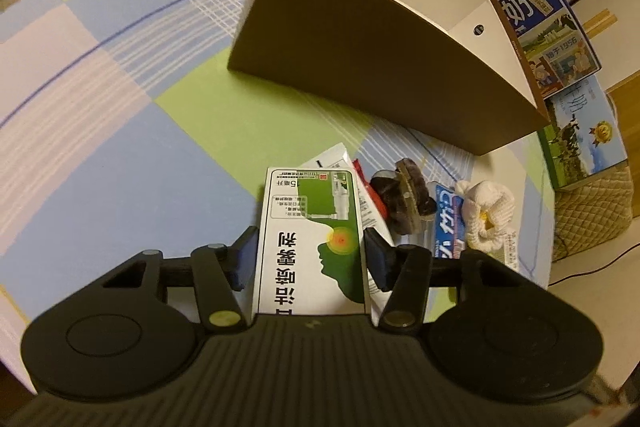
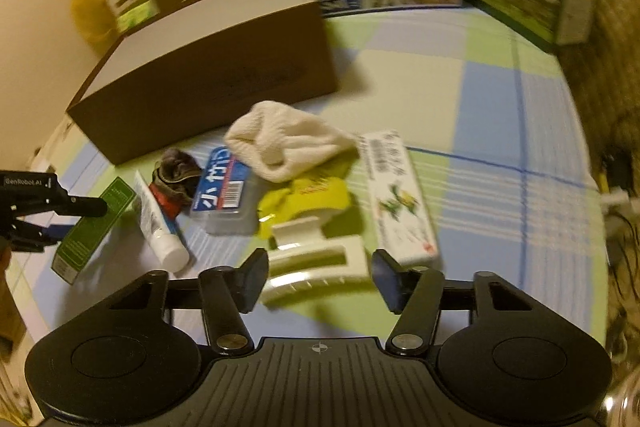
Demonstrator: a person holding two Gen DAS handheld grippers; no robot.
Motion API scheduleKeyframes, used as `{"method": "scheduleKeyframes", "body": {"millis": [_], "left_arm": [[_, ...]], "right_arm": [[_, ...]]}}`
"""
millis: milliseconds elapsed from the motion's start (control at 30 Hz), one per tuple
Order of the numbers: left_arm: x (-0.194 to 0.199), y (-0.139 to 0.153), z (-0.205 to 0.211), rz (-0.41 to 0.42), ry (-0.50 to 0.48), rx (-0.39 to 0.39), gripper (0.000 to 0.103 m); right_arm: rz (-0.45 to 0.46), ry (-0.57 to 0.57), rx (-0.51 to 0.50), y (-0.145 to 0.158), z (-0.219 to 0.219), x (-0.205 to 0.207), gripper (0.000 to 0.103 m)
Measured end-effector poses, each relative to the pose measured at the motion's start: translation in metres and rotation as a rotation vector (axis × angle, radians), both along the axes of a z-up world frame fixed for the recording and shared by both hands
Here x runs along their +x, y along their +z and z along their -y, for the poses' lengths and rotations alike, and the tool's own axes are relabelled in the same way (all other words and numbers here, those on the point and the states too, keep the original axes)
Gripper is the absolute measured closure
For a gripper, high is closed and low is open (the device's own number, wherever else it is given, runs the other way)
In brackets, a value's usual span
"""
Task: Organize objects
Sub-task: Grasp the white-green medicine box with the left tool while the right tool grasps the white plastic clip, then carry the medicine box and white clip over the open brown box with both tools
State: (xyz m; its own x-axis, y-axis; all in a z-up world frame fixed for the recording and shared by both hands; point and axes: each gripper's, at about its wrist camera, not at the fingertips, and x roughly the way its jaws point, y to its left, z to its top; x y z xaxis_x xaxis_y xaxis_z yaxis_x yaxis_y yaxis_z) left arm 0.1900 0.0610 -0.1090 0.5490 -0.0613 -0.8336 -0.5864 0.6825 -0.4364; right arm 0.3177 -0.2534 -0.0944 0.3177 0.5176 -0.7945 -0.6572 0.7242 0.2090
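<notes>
Our worktop (image 1: 120, 131) wears a checked cloth of blue, green and pale squares, with a big brown box (image 1: 384, 59) standing on it and milk cartons (image 1: 544, 23) behind. Our left claw (image 1: 310, 259) is clamped on a green-and-white medicine box (image 1: 308, 235), both pads pressed to its sides, just beside the clutter. Our right claw (image 2: 320, 279) is spread wide above a white comb-like piece (image 2: 316, 267), touching nothing. Near it lie a cream sock (image 2: 288, 143), a yellow packet (image 2: 308, 199), a tube (image 2: 158, 227) and a long white carton (image 2: 404, 199).
</notes>
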Motion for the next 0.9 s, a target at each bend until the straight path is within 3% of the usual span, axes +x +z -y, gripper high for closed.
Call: {"method": "scheduleKeyframes", "body": {"millis": [400,500,667,900], "left_arm": [[-0.009,0.003,0.023,-0.064,-0.068,0.256,0.053],[-0.010,-0.002,0.026,-0.086,-0.081,0.277,0.053],[-0.010,-0.009,0.037,-0.135,-0.123,0.345,0.053],[-0.005,-0.021,0.039,-0.187,-0.170,0.362,0.051]], "right_arm": [[0.049,0.094,-0.040,-0.026,-0.038,0.012,0.055],[0.059,0.131,-0.059,-0.031,-0.044,0.010,0.071],[0.085,0.172,-0.060,-0.032,-0.042,-0.003,0.071],[0.066,0.148,-0.037,-0.024,-0.026,-0.020,0.072]]}}
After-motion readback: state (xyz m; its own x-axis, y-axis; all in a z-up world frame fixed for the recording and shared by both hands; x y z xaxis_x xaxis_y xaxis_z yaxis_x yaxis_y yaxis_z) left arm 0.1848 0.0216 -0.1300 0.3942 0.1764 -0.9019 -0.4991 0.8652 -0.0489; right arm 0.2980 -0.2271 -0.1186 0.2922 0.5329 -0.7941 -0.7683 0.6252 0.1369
